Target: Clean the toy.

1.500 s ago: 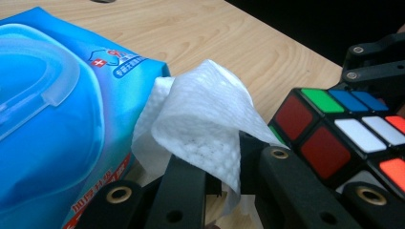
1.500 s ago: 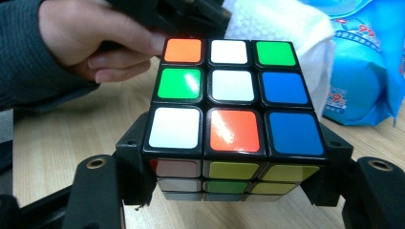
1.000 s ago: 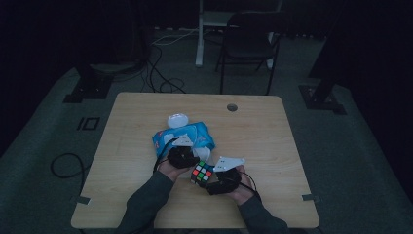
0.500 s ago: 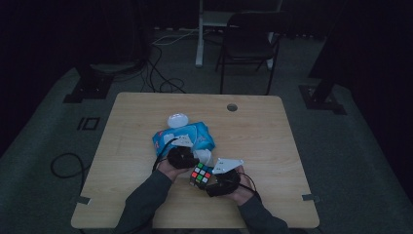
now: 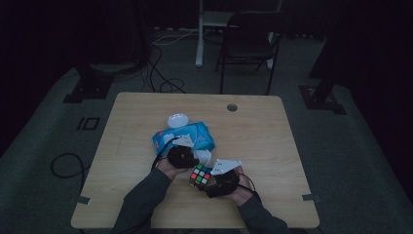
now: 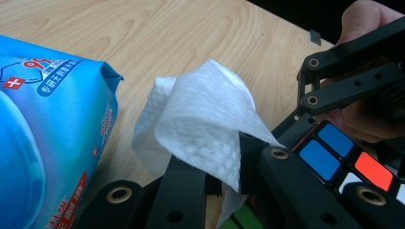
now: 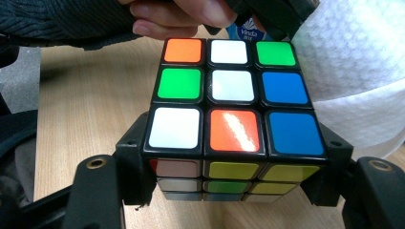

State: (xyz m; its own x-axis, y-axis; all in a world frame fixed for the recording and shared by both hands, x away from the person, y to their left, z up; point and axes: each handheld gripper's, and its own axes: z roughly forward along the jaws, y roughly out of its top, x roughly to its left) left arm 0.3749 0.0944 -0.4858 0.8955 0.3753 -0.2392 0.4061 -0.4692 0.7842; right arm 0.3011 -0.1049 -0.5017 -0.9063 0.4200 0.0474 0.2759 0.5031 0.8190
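A scrambled puzzle cube (image 7: 229,100) sits between the jaws of my right gripper (image 7: 230,164), whose pads press on its two sides; the top face shows white, orange, green and blue tiles. In the high view the cube (image 5: 200,176) is held just above the table's near middle, left of the right gripper (image 5: 208,183). My left gripper (image 6: 224,160) is shut on a crumpled white wet wipe (image 6: 205,119), which hangs beside the cube (image 6: 334,152). The wipe (image 7: 353,62) also shows at the upper right of the right gripper view.
A blue pack of wet wipes (image 5: 185,136) lies on the wooden table (image 5: 272,131) just beyond the hands, with a small white round lid (image 5: 177,120) behind it. A chair (image 5: 248,44) stands past the far edge. The table has a cable hole (image 5: 232,107).
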